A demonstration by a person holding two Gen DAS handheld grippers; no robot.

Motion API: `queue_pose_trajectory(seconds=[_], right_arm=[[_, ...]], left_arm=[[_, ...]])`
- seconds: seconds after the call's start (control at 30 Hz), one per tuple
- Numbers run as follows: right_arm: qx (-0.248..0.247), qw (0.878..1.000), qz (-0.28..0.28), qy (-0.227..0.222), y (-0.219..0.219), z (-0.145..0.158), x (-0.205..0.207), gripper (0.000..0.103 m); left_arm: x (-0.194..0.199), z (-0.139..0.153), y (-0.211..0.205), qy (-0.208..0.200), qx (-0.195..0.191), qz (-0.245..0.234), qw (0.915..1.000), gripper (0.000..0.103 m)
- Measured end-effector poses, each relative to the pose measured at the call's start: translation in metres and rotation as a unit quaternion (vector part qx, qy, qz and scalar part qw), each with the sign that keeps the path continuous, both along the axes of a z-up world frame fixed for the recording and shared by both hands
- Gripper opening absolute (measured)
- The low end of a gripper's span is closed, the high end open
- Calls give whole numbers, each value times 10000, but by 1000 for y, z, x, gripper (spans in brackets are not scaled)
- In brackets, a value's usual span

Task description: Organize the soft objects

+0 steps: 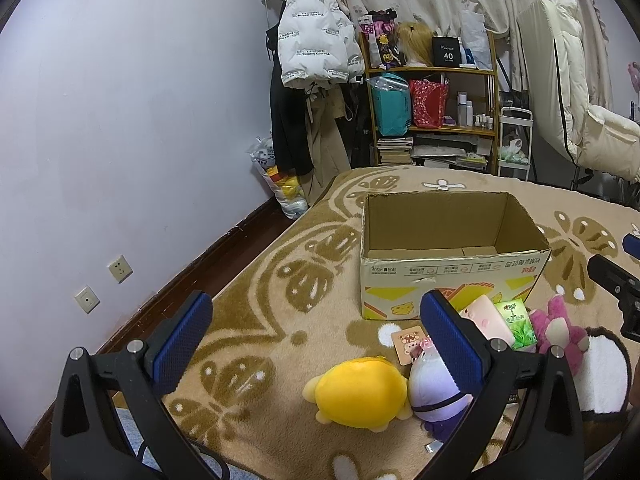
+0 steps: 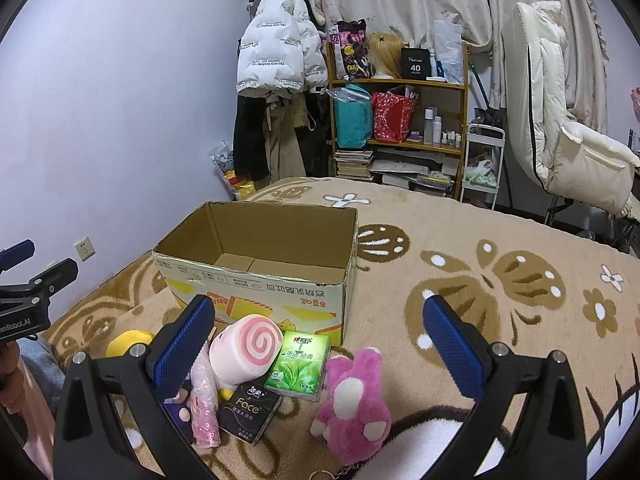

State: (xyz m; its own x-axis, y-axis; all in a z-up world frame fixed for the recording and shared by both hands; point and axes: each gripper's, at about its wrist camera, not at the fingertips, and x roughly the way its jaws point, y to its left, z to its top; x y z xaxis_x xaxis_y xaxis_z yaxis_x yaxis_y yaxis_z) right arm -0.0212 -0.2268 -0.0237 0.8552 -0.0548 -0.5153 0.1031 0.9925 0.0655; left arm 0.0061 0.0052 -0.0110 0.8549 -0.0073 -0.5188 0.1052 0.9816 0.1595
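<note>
An open, empty cardboard box (image 1: 452,264) (image 2: 260,276) stands on the patterned blanket. In front of it lie soft toys: a yellow plush (image 1: 362,394) (image 2: 128,340), a purple plush (image 1: 434,390), a pink bear (image 2: 354,404) (image 1: 560,330) and a pink swirl roll cushion (image 2: 246,348) (image 1: 490,320). A green tissue pack (image 2: 302,362) (image 1: 516,322) and a black Face tissue pack (image 2: 250,410) lie among them. My left gripper (image 1: 318,344) is open above the yellow plush. My right gripper (image 2: 318,344) is open above the bear and tissue packs. Both hold nothing.
A pink wrapped item (image 2: 204,404) and a small bear card (image 1: 408,344) lie beside the toys. A shelf (image 1: 432,92) and hung coats (image 1: 312,40) stand behind the bed. A wall (image 1: 120,120) runs along the left, and a white padded chair (image 2: 560,136) stands right.
</note>
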Motion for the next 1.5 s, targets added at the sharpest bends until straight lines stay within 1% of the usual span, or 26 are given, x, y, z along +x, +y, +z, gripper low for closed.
queue_pose_trajectory(seconds=[0.43, 0.5, 1.03, 1.5], right_arm=[[15, 10000, -18, 2, -1, -3, -1, 103], [7, 10000, -19, 0, 0, 0, 0, 103], [0, 10000, -31, -9, 1, 0, 0, 103], [14, 10000, -55, -14, -6, -1, 0, 103]], left_arm=[[-1, 0, -2, 8, 31, 7, 10000, 103], [-1, 0, -2, 9, 35, 8, 10000, 103], [-1, -2, -3, 20, 50, 5, 10000, 103], [-1, -4, -3, 39, 62, 3, 10000, 103]])
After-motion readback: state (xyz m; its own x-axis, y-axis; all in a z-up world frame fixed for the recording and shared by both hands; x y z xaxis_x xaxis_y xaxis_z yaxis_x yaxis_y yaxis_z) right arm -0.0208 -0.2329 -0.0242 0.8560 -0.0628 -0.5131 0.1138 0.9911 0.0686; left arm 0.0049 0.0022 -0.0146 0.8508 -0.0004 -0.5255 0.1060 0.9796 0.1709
